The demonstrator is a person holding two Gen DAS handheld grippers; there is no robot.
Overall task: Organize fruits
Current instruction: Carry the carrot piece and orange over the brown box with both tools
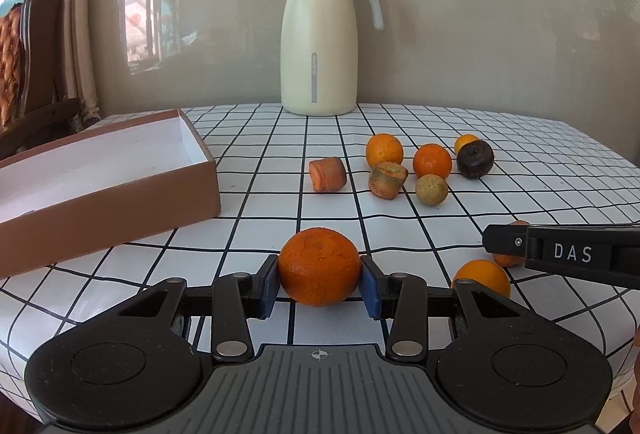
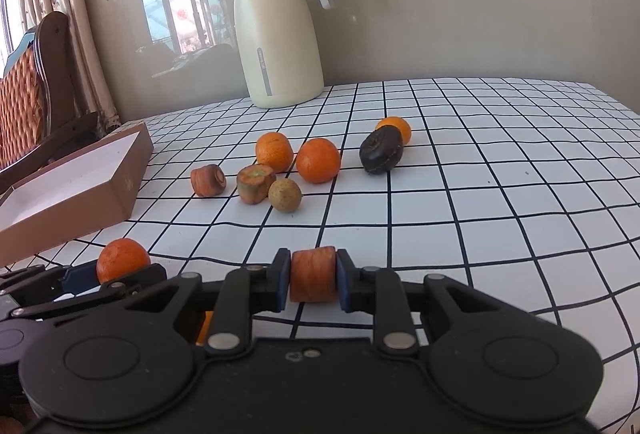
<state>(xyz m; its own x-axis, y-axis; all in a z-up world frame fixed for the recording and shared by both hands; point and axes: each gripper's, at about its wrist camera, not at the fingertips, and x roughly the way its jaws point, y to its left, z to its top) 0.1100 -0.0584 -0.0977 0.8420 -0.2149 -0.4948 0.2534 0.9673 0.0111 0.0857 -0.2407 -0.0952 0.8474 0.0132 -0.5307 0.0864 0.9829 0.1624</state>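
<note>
My left gripper (image 1: 319, 284) is shut on an orange mandarin (image 1: 319, 266) just above the checked tablecloth; it also shows in the right wrist view (image 2: 120, 260). My right gripper (image 2: 313, 276) is shut on a carrot chunk (image 2: 313, 274), and its finger shows in the left wrist view (image 1: 560, 254). An open brown box (image 1: 100, 169) with a white inside lies to the left. Farther back lie two carrot chunks (image 1: 328, 174) (image 1: 387, 179), two mandarins (image 1: 384, 150) (image 1: 432, 161), a brownish-green round fruit (image 1: 431, 189), a dark round fruit (image 1: 475, 158) and a small orange (image 1: 464, 142).
A cream thermos jug (image 1: 318, 41) stands at the back against the wall. Another orange (image 1: 482, 278) lies beside my left gripper on the right. A wooden chair (image 2: 36, 93) stands past the table's left edge, by the curtain.
</note>
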